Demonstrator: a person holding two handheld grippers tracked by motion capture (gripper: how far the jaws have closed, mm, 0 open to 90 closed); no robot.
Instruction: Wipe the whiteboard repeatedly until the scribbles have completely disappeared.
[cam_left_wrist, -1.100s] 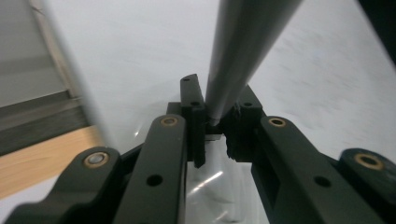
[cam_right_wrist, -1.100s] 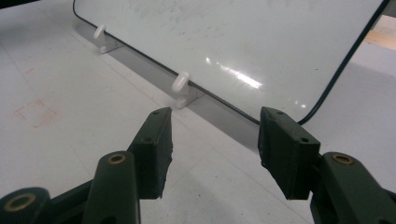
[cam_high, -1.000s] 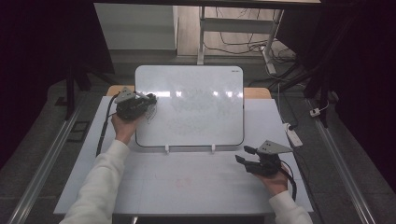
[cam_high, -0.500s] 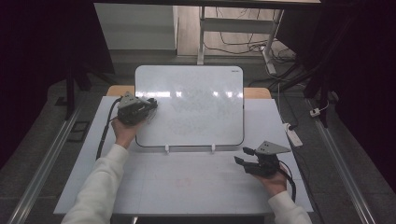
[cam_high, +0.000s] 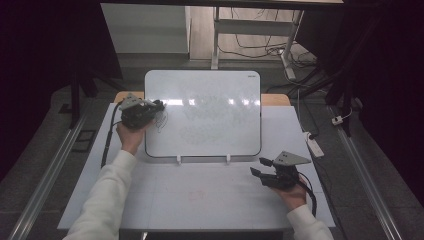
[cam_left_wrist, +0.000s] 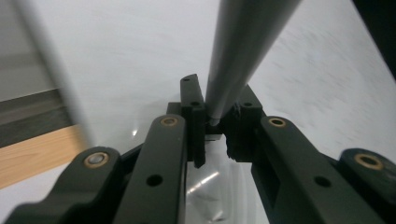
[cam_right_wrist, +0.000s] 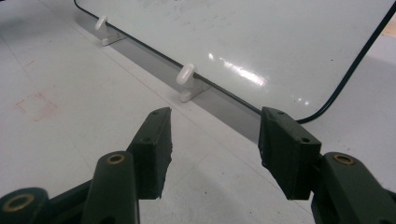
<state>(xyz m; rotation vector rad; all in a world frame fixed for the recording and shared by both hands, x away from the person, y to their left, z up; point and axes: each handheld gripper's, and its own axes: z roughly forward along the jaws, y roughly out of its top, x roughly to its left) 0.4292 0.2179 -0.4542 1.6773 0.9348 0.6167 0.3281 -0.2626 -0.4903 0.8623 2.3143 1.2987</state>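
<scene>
At board's left edge: left tongs (cam_high: 159, 106) clenched on a grey marker (cam_left_wrist: 243, 51), its barrel rising between the jaws in the left gripper view.
Marker: held over the left part of the whiteboard (cam_high: 210, 100); whether its tip touches the board, I cannot tell.
Whiteboard: white, dark-rimmed, rounded corners, lying on the surface (cam_high: 200, 200) and leaning on two small white clips (cam_high: 178, 159) at its near edge.
Board face: faint grey smears and traces across the middle; a small dark scribble just beside the left tongs.
Right tongs (cam_right_wrist: 215, 140): released, nothing between the jaws, resting near the board's lower right corner, apart from it.
Surface: white sheet, a faint reddish square mark (cam_right_wrist: 36, 103) on it.
Surroundings: power strip (cam_high: 314, 145) off the right edge; cables on the floor beyond.
Progress, judged: writing or drawing looks barely begun; only the small scribble is done, most of the board left.
</scene>
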